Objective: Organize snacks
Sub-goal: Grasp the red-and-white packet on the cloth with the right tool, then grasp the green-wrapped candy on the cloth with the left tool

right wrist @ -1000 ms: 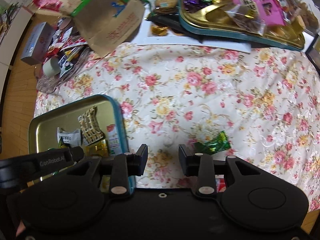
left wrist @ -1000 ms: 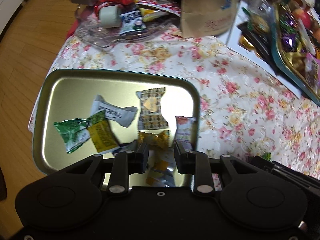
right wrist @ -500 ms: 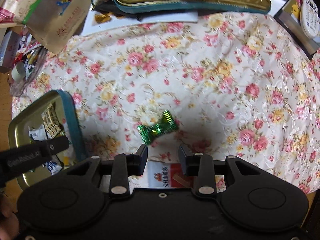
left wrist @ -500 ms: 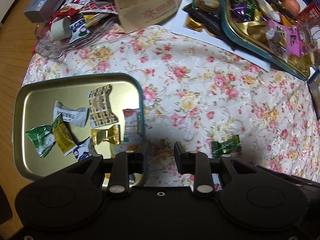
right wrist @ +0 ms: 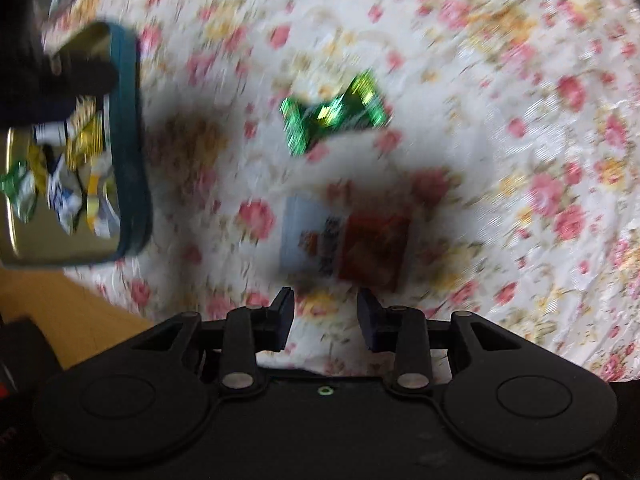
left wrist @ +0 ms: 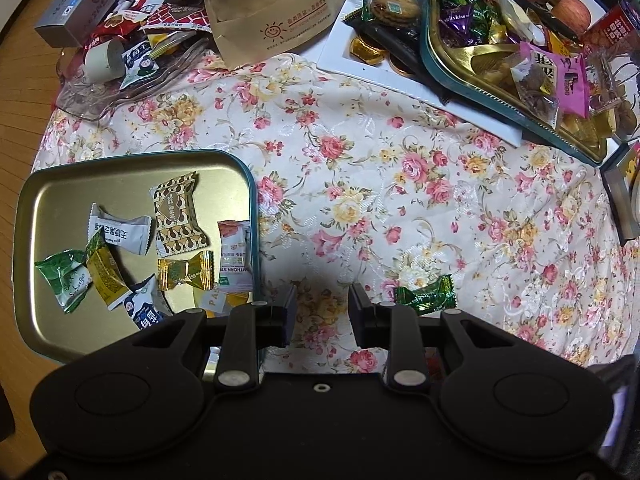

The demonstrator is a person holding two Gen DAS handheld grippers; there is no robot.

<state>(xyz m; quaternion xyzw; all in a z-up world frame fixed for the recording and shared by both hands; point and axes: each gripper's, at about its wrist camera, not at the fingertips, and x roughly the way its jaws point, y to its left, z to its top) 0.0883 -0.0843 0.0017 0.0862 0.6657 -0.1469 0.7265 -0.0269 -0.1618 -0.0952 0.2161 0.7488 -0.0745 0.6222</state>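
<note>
A gold tin lid with a teal rim [left wrist: 251,200] lies on the floral cloth at the left and holds several wrapped snacks. My left gripper [left wrist: 322,312] hangs open over bare cloth just right of the lid, nothing between its fingers. A green foil candy [left wrist: 426,298] lies right of it. In the blurred right wrist view the same green candy [right wrist: 334,114] lies ahead of my right gripper [right wrist: 325,314], which is open and empty. A red and white snack packet [right wrist: 344,242] lies between that candy and the gripper. The tin lid [right wrist: 128,140] sits at the left.
At the back are a brown paper bag [left wrist: 276,8], a clear dish of snacks [left wrist: 132,60], a white tray [left wrist: 400,68] and a large teal tin of sweets [left wrist: 500,92]. A box [left wrist: 624,200] stands at the right edge. The wooden floor [right wrist: 80,308] shows past the table's edge.
The left gripper slid right, from over the lid to the cloth beside it, then held still. The right gripper dropped toward the cloth; the green candy and red packet now loom larger.
</note>
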